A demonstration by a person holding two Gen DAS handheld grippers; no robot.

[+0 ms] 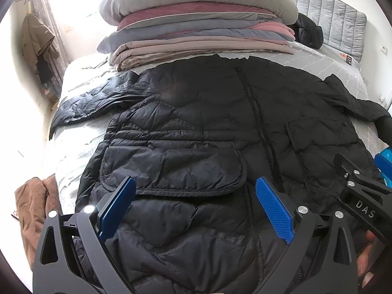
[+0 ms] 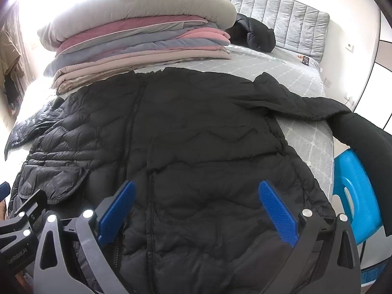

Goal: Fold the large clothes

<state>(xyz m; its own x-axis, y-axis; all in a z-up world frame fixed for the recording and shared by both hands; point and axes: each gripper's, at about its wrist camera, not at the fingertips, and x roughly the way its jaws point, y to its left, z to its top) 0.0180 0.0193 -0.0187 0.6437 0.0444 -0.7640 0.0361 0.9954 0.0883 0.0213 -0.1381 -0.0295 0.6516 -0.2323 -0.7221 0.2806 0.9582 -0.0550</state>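
Black and puffy, the coat lies spread flat on the bed, front up, one sleeve out to each side. The left gripper hangs over its pocket with its fingers wide apart, holding nothing. The right gripper does the same, near a blue chair.

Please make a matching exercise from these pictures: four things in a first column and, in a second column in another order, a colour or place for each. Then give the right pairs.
Things:
1. puffer jacket
2. stack of folded bedding
3. plastic chair
4. left claw

Colour or place:
A. light blue, beside the bed
B. black, spread flat on the bed
C. open, above the jacket's hem
D. beyond the jacket, farther up the bed

Pairs: 1-B, 2-D, 3-A, 4-C
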